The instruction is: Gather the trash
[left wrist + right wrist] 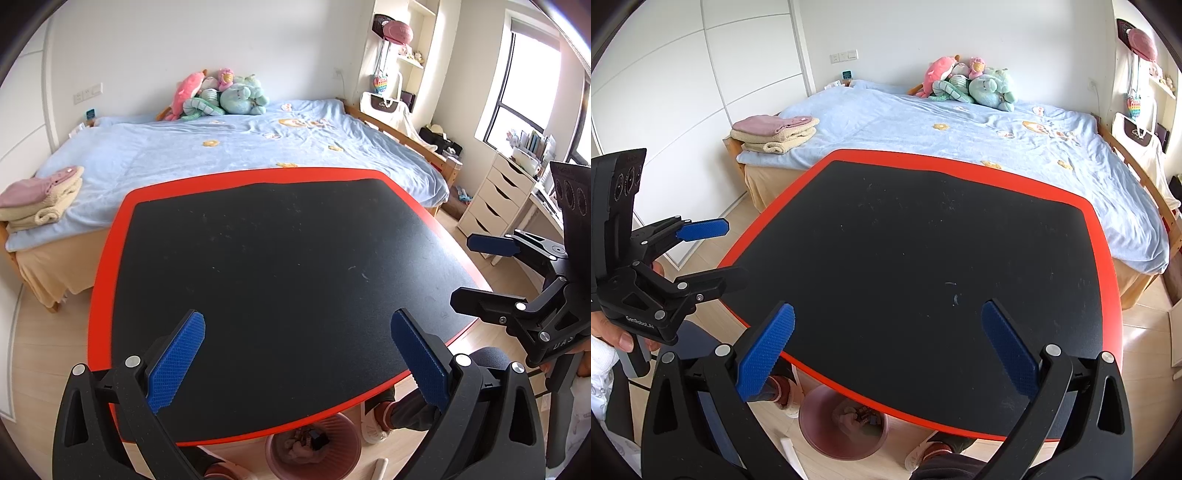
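So, step: looks wrapped up | left gripper (297, 363) and right gripper (886, 356) spread, empty | trash sits in bin (816, 439) under table (1108, 258) | next: probably nothing left to grab

Both wrist views over table (295, 258)

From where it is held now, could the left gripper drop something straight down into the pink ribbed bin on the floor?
Probably not. The left gripper, open and empty, hovers above the black red-edged table, whose near edge partly overhangs the pink ribbed bin of trash. It would have to pull back past that edge first.
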`<state>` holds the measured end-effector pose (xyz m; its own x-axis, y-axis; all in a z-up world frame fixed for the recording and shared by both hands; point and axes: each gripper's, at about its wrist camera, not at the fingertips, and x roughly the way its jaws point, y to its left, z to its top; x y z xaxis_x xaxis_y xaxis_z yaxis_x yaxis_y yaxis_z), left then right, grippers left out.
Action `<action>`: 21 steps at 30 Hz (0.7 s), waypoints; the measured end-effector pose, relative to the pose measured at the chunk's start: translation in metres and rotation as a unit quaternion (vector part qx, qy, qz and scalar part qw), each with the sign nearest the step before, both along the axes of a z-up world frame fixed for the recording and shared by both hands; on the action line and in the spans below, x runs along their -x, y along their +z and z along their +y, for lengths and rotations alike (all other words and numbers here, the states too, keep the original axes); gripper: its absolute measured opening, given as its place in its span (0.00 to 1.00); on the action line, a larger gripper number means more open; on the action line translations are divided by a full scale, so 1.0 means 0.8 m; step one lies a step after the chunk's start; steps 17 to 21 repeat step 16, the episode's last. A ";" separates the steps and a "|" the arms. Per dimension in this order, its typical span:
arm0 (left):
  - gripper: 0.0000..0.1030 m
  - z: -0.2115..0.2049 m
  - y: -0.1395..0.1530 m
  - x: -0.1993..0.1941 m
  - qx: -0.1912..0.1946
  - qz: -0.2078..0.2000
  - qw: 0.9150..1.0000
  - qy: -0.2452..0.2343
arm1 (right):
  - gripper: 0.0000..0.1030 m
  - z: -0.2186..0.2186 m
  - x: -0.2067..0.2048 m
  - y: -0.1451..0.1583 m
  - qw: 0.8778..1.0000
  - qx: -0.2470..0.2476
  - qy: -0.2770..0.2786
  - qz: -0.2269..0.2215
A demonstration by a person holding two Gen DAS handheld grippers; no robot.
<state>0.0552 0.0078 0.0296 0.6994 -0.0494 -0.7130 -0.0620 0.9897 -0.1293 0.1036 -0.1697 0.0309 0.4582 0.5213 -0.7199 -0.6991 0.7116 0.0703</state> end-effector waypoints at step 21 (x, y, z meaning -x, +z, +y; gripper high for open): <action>0.94 -0.006 -0.006 -0.005 -0.006 0.011 1.000 0.001 | 0.97 -0.001 -0.002 -0.010 1.000 0.003 0.000 0.003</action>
